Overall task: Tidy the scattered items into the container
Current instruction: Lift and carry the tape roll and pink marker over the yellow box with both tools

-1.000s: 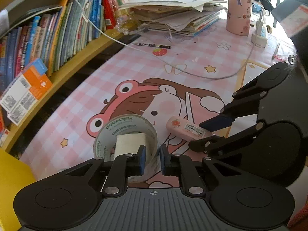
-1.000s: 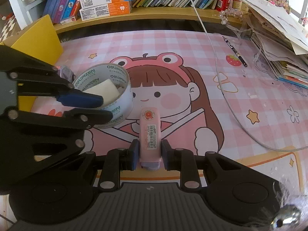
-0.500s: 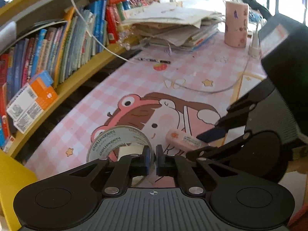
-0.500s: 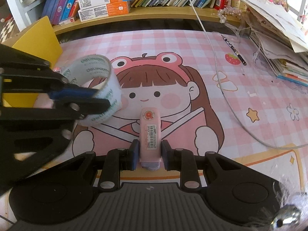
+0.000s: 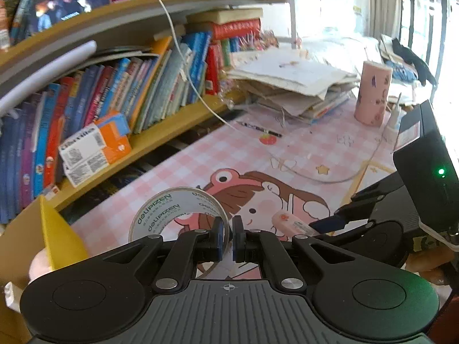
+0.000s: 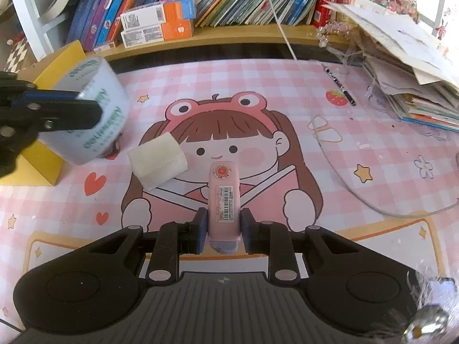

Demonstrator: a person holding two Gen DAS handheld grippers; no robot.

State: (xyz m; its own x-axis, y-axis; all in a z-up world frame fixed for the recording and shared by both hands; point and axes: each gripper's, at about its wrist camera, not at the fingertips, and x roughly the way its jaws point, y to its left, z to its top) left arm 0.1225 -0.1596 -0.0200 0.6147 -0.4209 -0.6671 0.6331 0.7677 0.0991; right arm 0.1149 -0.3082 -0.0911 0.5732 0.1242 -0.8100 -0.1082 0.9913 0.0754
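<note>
Pink checked mat (image 6: 218,86) bears a white block (image 6: 157,159), pen (image 6: 338,84), cable (image 6: 341,172), paper stack (image 6: 407,86) and pink cup (image 5: 373,97)

- Tape roll (image 6: 94,120) I'm holding: clear-whitish, green lettering.
- Eraser (image 6: 224,197): pink body, red round sticker, white barcode label, lilac end.
- Foam block (image 6: 157,160): plain off-white.
- Desk mat (image 6: 258,80): pink-white check, cartoon girl with brown hair and pink frog hood, red hearts, yellow stars, strawberry.
- Container (image 6: 43,160): yellow.
- Cup (image 5: 373,96): pink, dark motifs.
- My gripper fingers (image 6: 200,229): black, blue pads.
</note>
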